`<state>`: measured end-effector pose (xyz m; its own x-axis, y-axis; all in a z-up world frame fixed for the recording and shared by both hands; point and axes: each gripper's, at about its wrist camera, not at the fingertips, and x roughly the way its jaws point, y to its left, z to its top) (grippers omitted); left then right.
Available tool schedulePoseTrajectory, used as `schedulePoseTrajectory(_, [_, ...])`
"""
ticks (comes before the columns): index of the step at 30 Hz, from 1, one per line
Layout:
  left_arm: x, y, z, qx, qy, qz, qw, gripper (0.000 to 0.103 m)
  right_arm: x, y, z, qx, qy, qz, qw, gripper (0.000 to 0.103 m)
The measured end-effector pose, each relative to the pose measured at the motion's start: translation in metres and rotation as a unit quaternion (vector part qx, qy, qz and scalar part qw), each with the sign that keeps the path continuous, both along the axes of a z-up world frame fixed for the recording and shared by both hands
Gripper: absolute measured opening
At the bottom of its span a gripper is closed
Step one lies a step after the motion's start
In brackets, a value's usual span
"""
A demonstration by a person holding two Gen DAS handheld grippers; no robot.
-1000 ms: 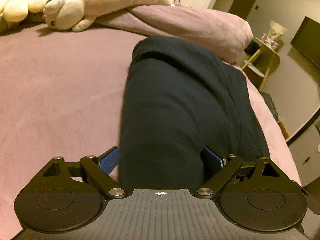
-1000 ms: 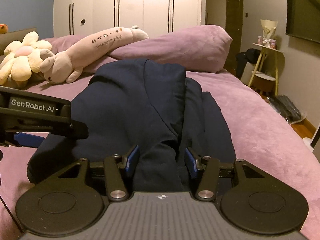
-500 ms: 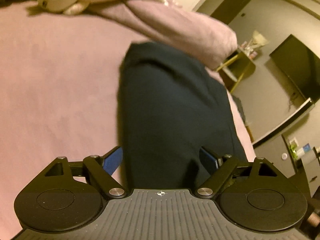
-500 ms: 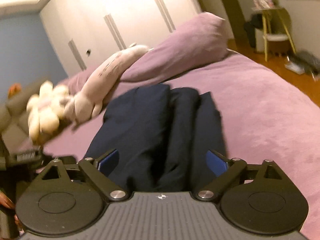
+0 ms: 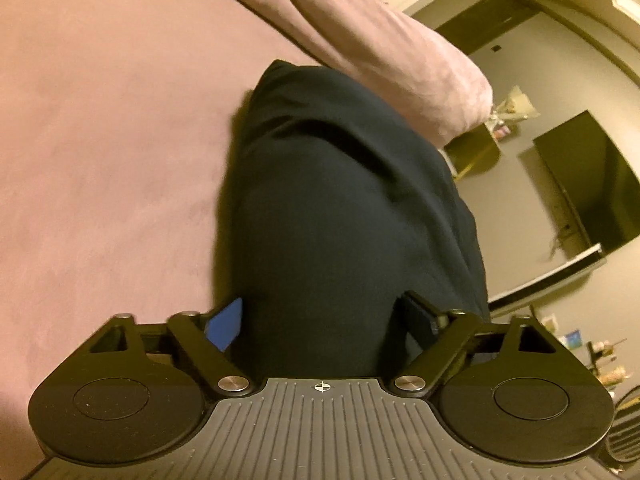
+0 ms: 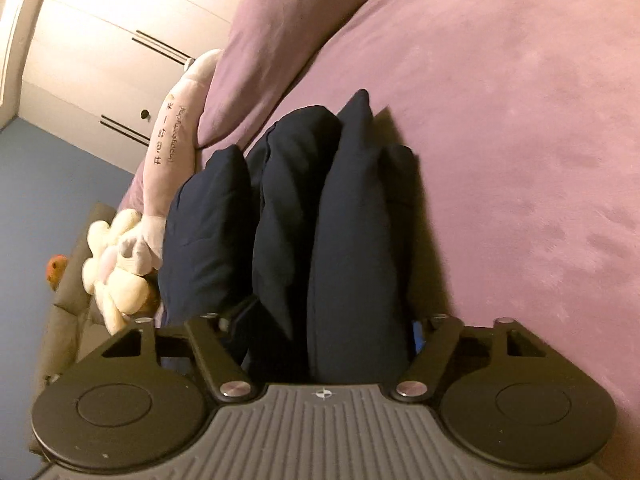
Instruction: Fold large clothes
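Observation:
A dark navy garment [image 5: 340, 200], folded into a long thick bundle, lies on the purple bed [image 5: 100, 140]. My left gripper [image 5: 320, 312] straddles its near end. The jaws are closing; the blue left pad [image 5: 224, 324] sits at the cloth's edge with its face still showing. In the right wrist view the same garment [image 6: 352, 220] shows as several stacked folds. My right gripper [image 6: 328, 320], rolled on its side, is closing on the near end of that stack. Cloth bulges over both its fingers.
A purple pillow [image 5: 400, 60] lies beyond the garment's far end. A long pink plush toy [image 6: 168, 152] and a cream flower plush [image 6: 116, 276] lie along the head of the bed. A wall television [image 5: 592, 192] and a white wardrobe [image 6: 100, 60] stand beyond.
Both grippers have rolled and come lower at the garment's near end. The right jaws spread wide, then narrowed around the folded stack. The left jaws narrowed a little.

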<state>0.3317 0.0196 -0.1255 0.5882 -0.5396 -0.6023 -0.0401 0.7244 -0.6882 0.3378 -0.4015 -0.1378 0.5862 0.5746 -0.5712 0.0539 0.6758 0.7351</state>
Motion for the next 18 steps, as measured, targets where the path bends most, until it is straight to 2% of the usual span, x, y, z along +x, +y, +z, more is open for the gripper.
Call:
schedulePoseTrajectory(3, [-0.002,0.0,0.012,0.018,-0.014,-0.006,0.9997,0.068,-0.001,0.008,0.008,-0.01,-0.016,0.013,1.0,0.052])
schedulePoseTrajectory(5, [-0.004,0.002,0.02,0.024,-0.021,-0.006,0.9995,0.064,-0.001,0.015,0.014,-0.007,-0.026,0.015,1.0,0.051])
schedulePoseTrajectory(8, [-0.006,0.01,0.029,0.019,-0.024,-0.002,0.9995,0.06,0.003,0.033,0.021,-0.013,-0.035,0.02,0.999,0.051])
schedulePoseTrajectory(10, [-0.01,0.02,0.039,0.027,-0.03,0.005,0.9992,0.06,0.009,0.048,0.021,0.001,-0.031,0.03,0.999,0.05])
schedulePoseTrajectory(13, [-0.022,0.042,0.06,0.069,-0.056,0.031,0.9956,0.06,0.02,0.086,0.013,0.028,-0.02,0.059,0.998,0.049])
schedulePoseTrajectory(16, [-0.034,0.074,0.075,0.11,-0.064,0.062,0.99,0.061,0.024,0.128,0.002,0.054,-0.008,0.09,0.994,0.05])
schedulePoseTrajectory(18, [-0.04,0.088,0.073,0.146,-0.049,0.079,0.985,0.062,0.023,0.151,-0.003,0.041,-0.009,0.098,0.994,0.06])
